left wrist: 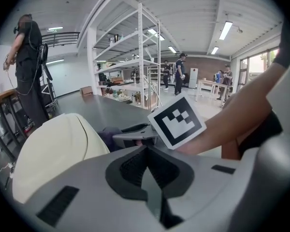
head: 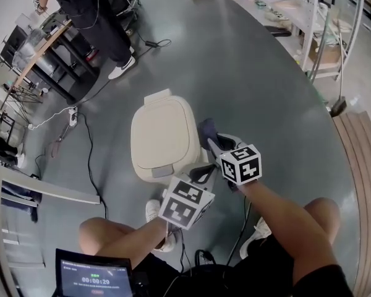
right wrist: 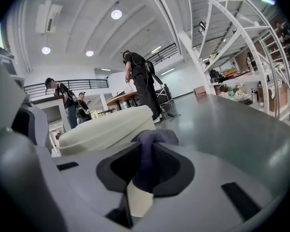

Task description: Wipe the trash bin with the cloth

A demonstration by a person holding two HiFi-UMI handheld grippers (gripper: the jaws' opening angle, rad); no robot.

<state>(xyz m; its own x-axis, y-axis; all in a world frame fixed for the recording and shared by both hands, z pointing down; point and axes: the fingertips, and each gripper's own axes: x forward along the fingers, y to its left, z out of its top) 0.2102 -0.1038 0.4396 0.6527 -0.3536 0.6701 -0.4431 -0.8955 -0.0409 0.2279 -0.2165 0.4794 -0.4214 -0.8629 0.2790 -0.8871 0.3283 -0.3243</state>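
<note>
While right tongs (right wrist: 144, 164) clamp cloth (right wrist: 157, 138), trash bin (right wrist: 106, 127) just beside

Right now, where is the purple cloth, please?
Head view: the purple cloth is held in the jaws of the right gripper, at the right side of the cream plastic trash bin.

Smooth cream plastic trash bin (head: 164, 135); soft fabric cloth (right wrist: 152, 139); glossy smooth floor (head: 253, 73).

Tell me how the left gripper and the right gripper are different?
The right gripper pinches the purple cloth; the left gripper pinches nothing. The right gripper reaches beside the trash bin; the left gripper sits further back, nearer the person. Both have their jaws shut.
</note>
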